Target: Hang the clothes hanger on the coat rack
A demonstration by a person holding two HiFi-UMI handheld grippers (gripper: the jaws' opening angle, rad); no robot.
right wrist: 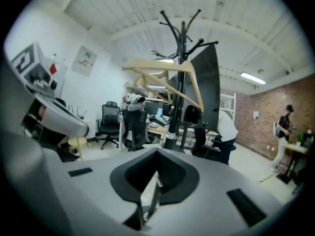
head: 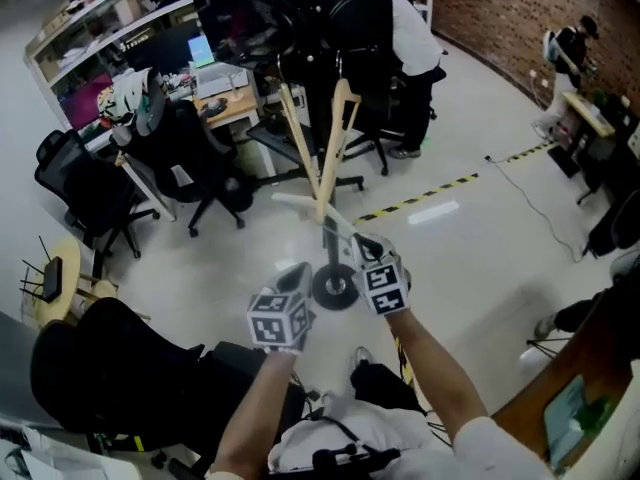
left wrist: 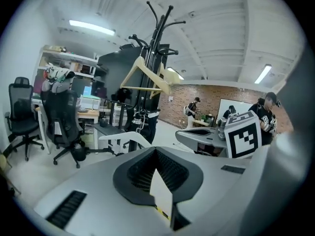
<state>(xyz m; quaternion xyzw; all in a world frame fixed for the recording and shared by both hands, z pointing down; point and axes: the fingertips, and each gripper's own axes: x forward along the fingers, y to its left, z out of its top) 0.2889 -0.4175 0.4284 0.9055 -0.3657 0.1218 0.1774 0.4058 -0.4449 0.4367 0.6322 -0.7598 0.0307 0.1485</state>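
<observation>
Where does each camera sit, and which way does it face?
Head view: on the head, steeply down onto rack and hanger; shows both forearms, left hand-held gripper, right hand-held gripper.
Left gripper view: on the left one, facing rack; shows its jaws, the right one.
Right gripper view: on the right one, facing rack; shows its jaws, the left one.
Shared: rack, hanger.
</observation>
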